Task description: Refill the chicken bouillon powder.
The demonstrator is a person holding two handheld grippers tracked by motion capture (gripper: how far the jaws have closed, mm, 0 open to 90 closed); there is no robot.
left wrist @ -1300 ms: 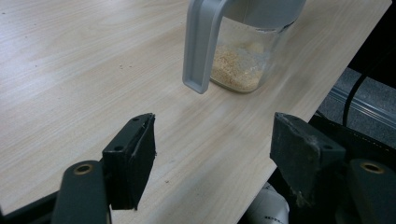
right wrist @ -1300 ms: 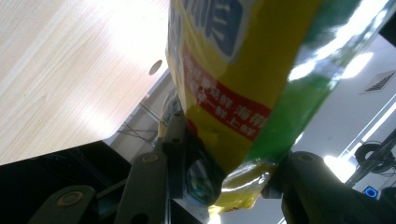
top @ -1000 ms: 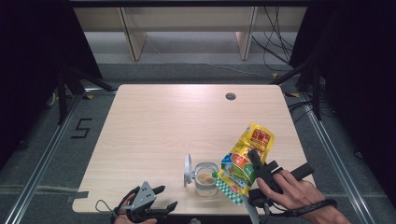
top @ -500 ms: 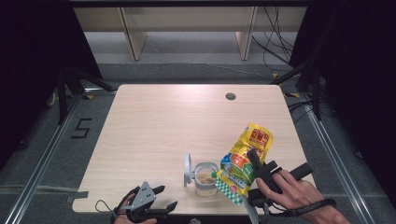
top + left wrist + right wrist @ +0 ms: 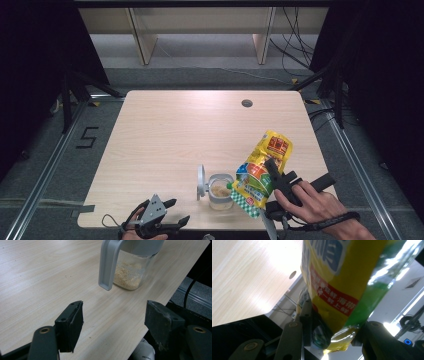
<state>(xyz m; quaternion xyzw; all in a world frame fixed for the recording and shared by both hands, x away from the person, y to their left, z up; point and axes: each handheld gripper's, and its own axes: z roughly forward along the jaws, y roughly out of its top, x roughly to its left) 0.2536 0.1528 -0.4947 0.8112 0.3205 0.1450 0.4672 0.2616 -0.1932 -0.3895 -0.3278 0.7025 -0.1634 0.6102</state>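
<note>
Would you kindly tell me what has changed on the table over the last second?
Nothing has visibly changed. The right gripper stays clamped on the yellow snack bag, tilted over the open jar. The left gripper remains open near the table edge.

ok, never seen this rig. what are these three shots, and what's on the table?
No robot arm here: a person holds a two-jaw hand tool in each hand. The high view looks down on the wooden table; the other two cameras ride on the tools and look along their black jaws.

The left gripper rests at the near table edge, jaws apart with nothing between them. Ahead of it stands a clear jar partly filled with beige crumbs, its grey lid swung open.

The right gripper clamps a yellow snack bag, tilted with its lower end over the jar mouth, as if pouring.
</note>
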